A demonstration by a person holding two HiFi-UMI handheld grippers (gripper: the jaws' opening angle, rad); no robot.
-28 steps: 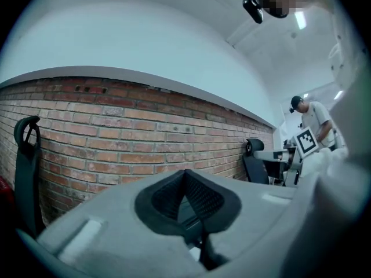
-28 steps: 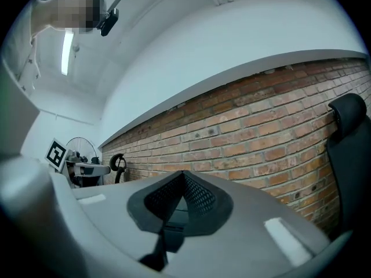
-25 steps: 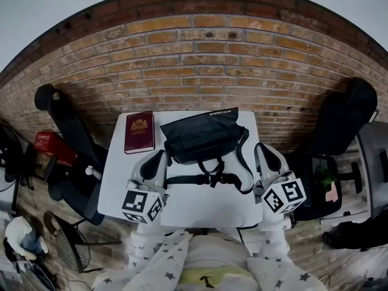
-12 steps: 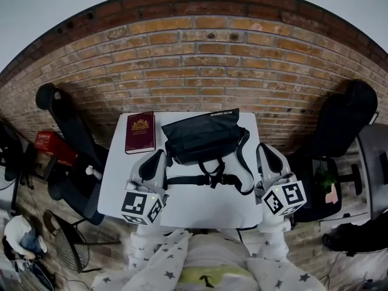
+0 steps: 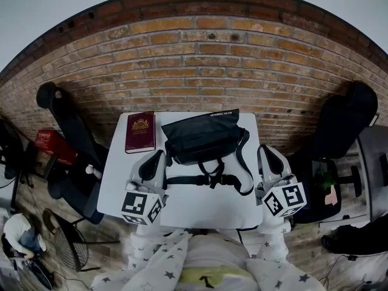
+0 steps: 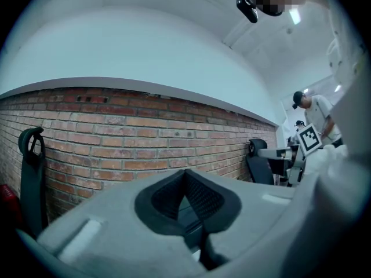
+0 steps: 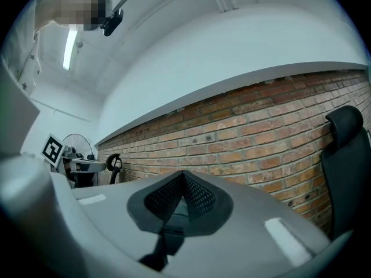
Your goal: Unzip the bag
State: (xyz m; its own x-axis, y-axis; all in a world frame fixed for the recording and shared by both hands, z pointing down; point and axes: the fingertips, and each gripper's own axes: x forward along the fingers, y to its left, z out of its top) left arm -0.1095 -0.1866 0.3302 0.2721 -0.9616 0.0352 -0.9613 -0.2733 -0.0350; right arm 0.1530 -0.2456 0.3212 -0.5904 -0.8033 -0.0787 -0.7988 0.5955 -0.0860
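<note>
Two risks are waiting for you while the left tongs [image 5: 153, 164] and the right tongs [image 5: 270, 161] are hovering short of the bag [image 5: 200, 135].

First, the bag is lying in the upper middle of the counter [image 5: 206, 210], and it is looking soft and probably light. If you are pulling the zipper with one tongs only, I am expecting the whole bag to slide with the pull instead of opening. The other tongs should be pinning the fabric near the end of the zipper. The red book [image 5: 139, 132] is lying just beside the bag, at its left in the frame, and a sliding bag could be pushing it.

Second, the strap [image 5: 209, 178] is lying loose in front of the bag, toward the lower part of the frame. A tongs reaching over it could be catching the webbing or the buckle and dragging the bag to the near edge. I am also not finding the zipper pull in the head view, so you are risking a pinch on plain fabric.

The left tongs are sitting at the lower left of the bag and the right tongs at its lower right, and neither is touching it. In both gripper views the jaws are pressing together with nothing between them, and they are pointing at the brick wall, not down at the bag.
</note>
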